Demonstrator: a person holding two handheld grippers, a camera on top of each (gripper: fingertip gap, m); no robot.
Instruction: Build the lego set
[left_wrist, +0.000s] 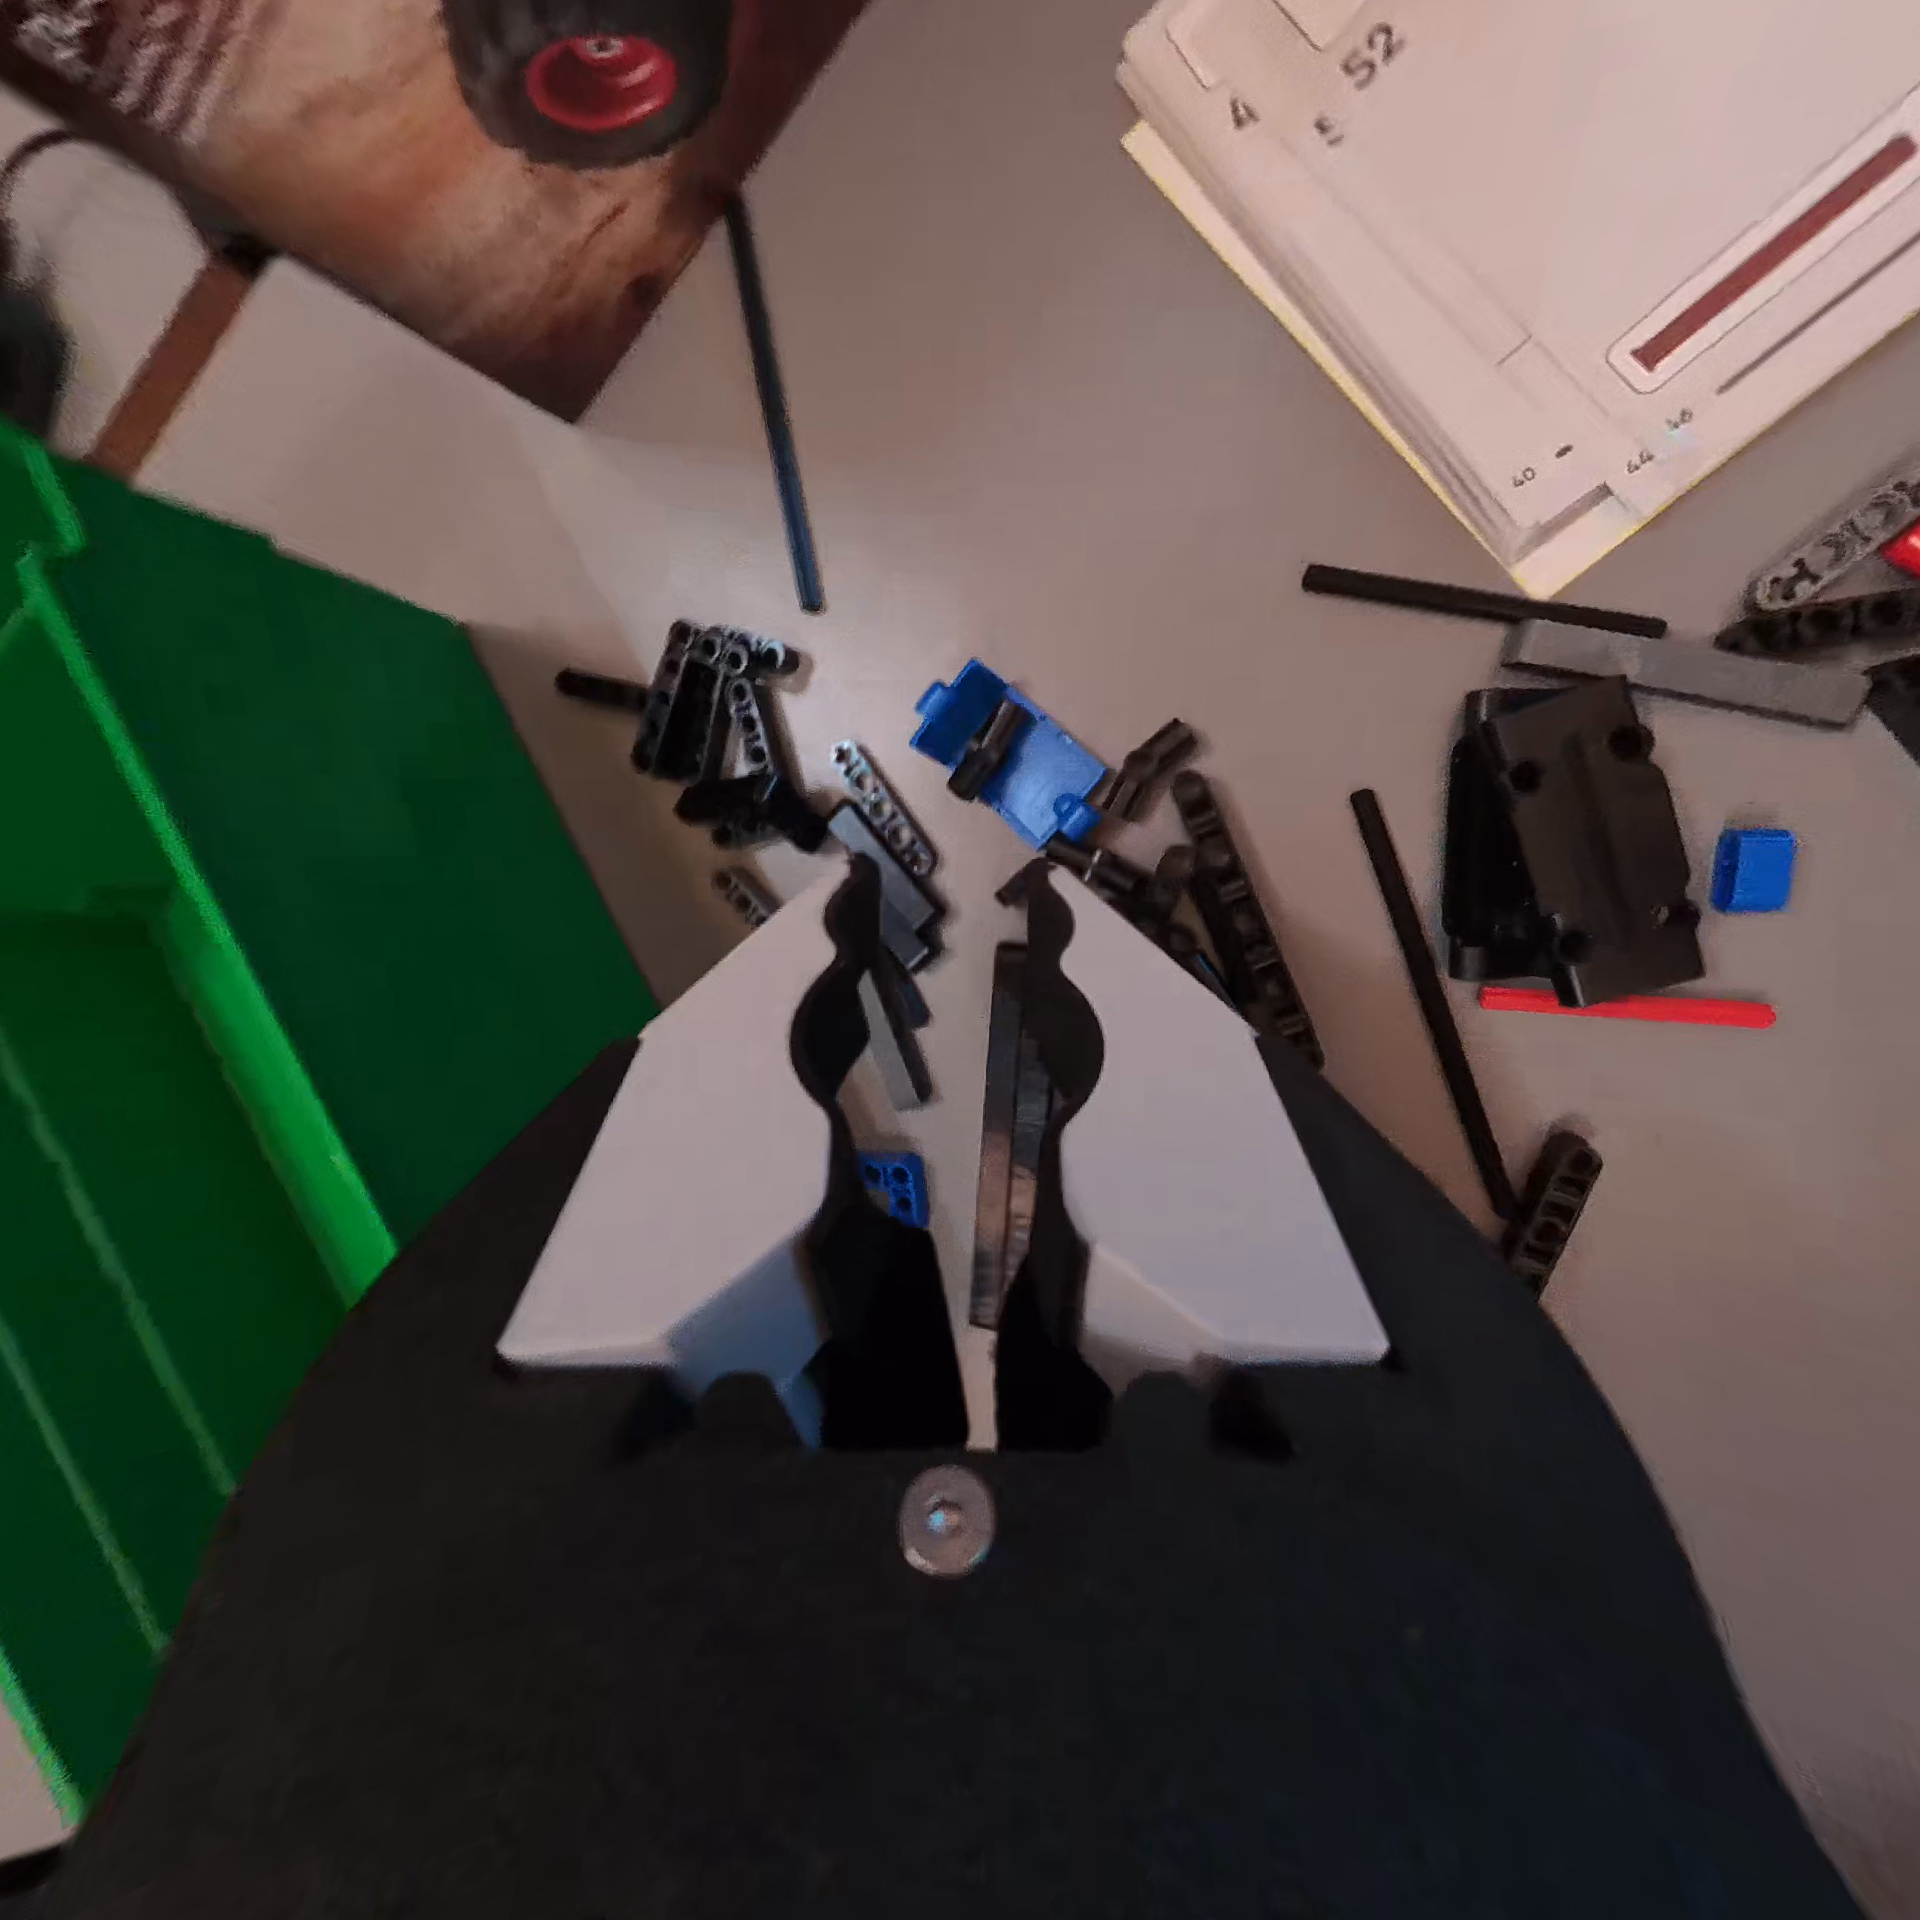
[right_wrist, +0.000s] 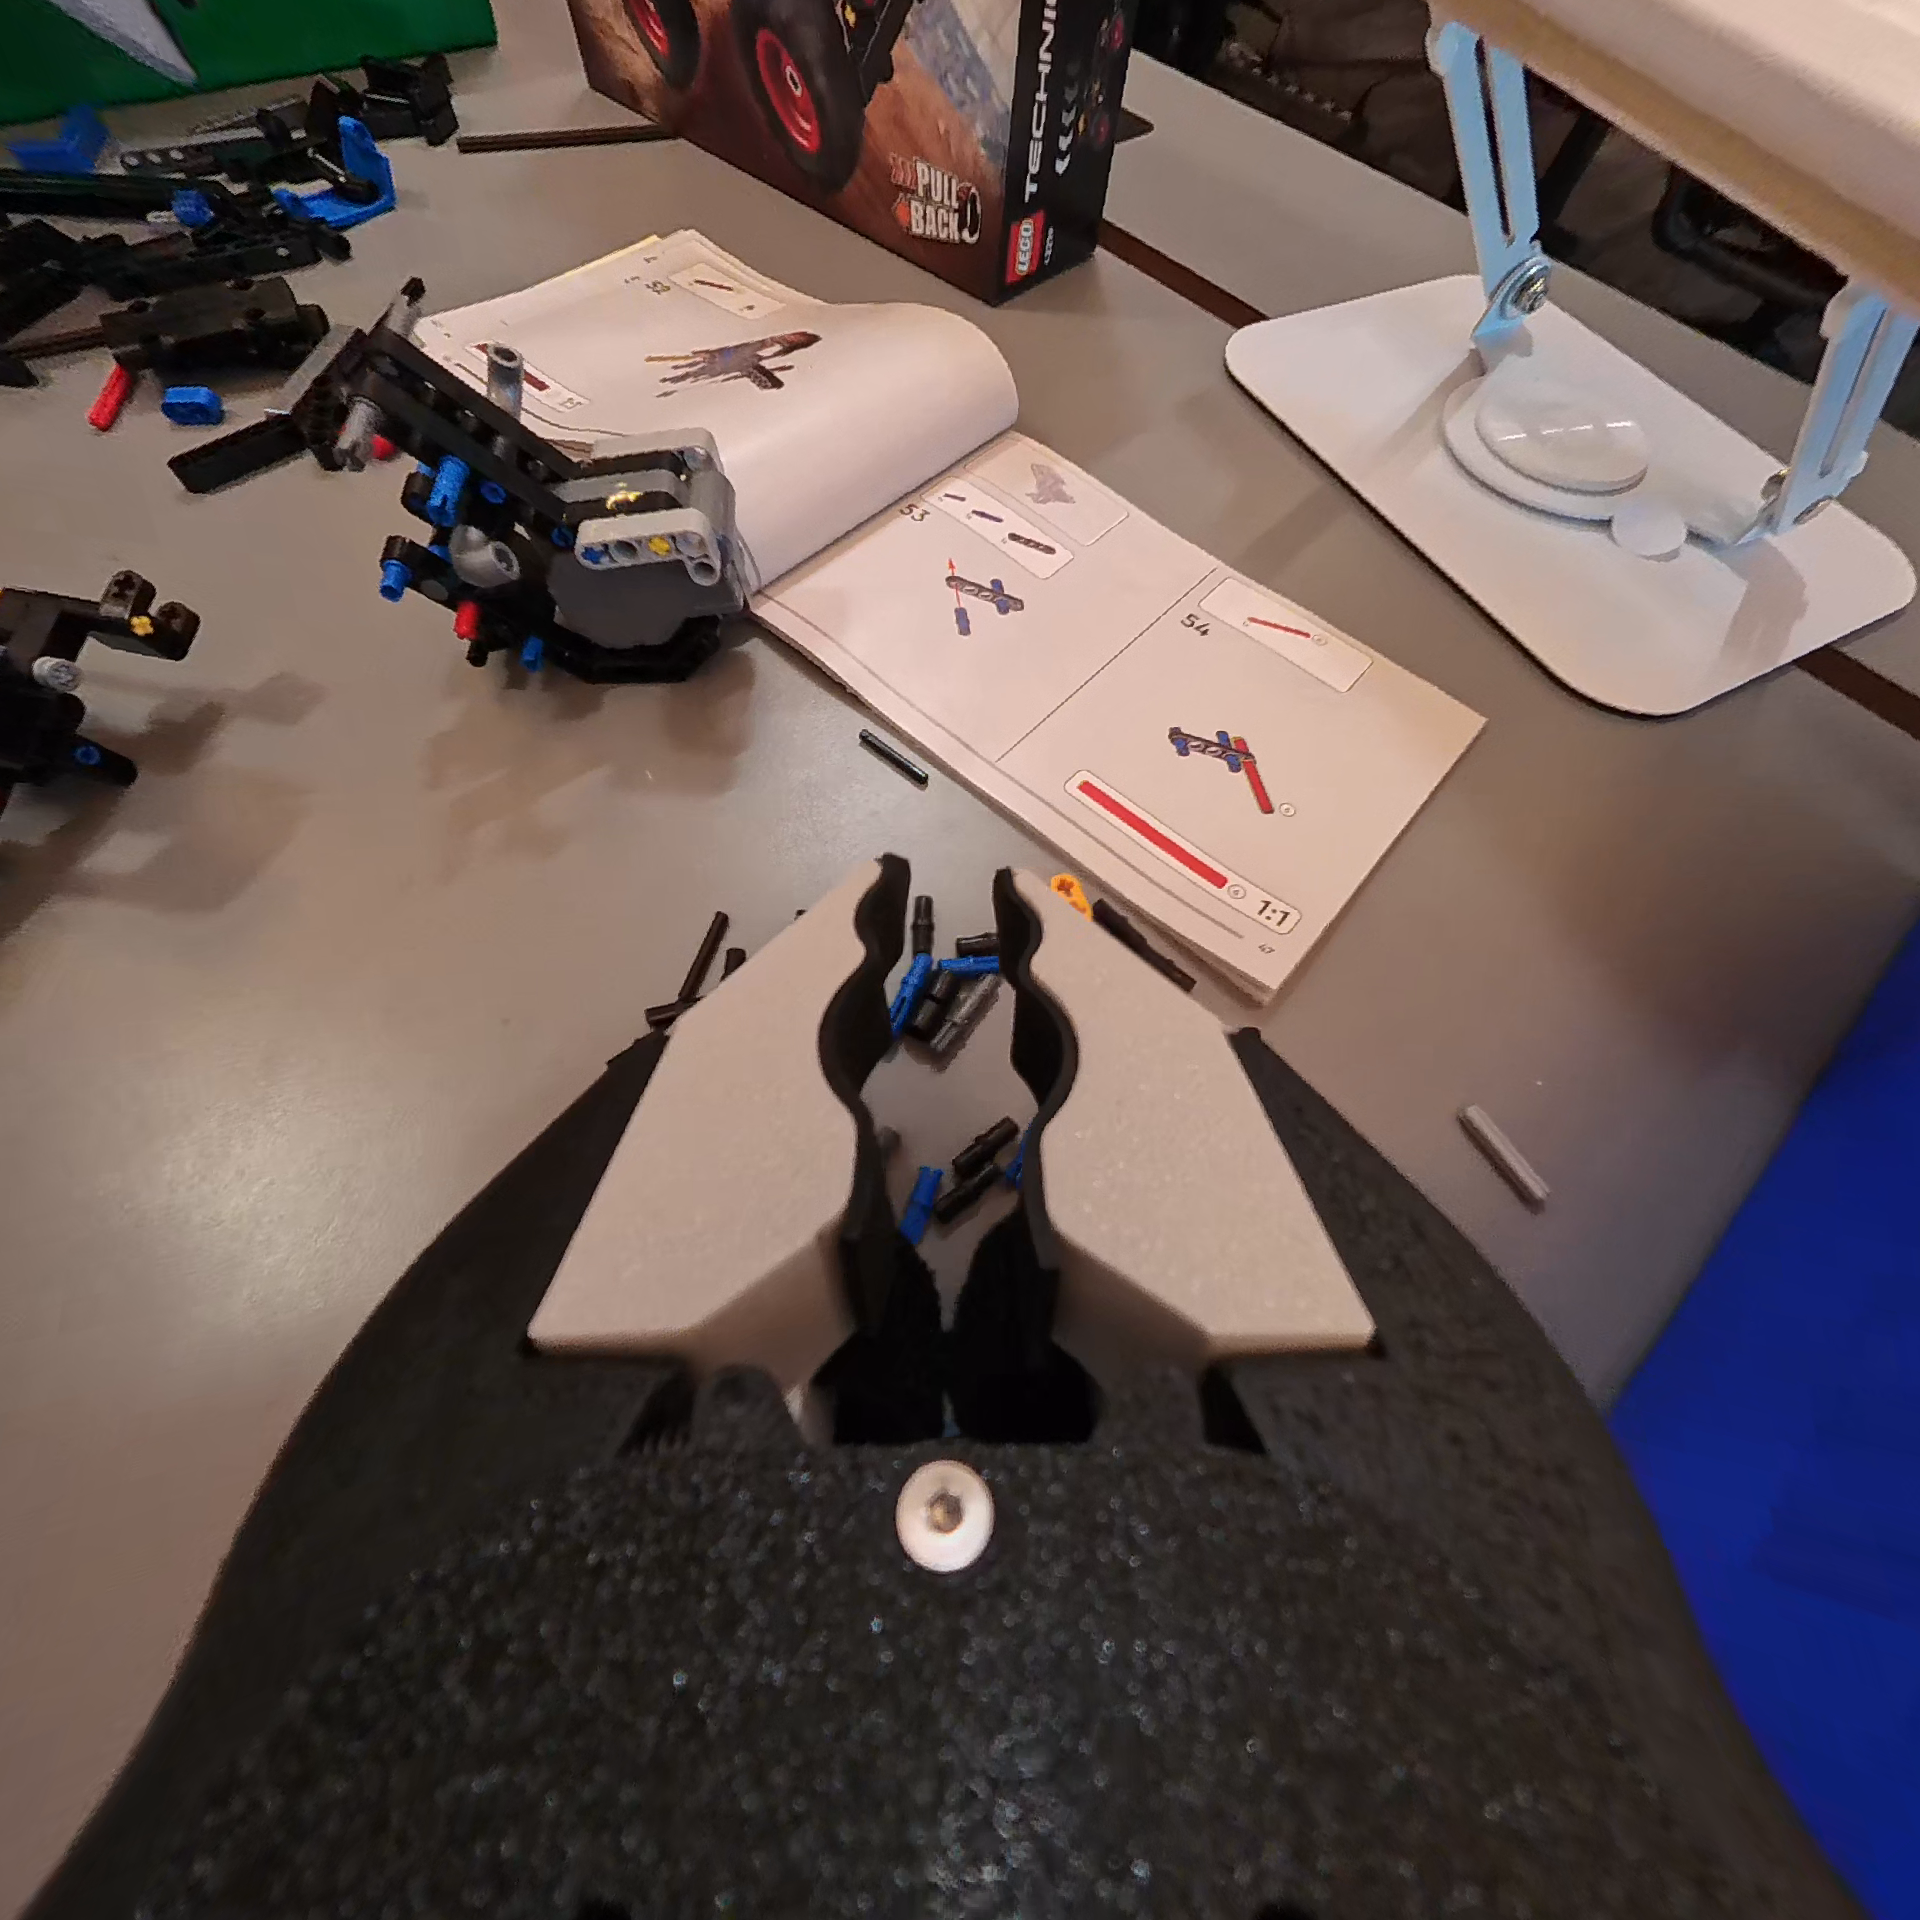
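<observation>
Left wrist view: blurred, left gripper (left_wrist: 940, 883) hovering slightly parted, empty, its fingers hiding black beams.
Blue plastic housing (left_wrist: 1006, 750): lying diagonally, just ahead.
Right gripper (right_wrist: 943, 883): gaping narrowly over small black-and-blue pins (right_wrist: 940, 992).

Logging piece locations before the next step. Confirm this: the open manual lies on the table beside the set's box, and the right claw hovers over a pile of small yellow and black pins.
Wrong on one colour. In the right wrist view, the pins under the right claw are blue and black, not yellow. The rest holds: the open manual lies on the table beside the box.
</observation>
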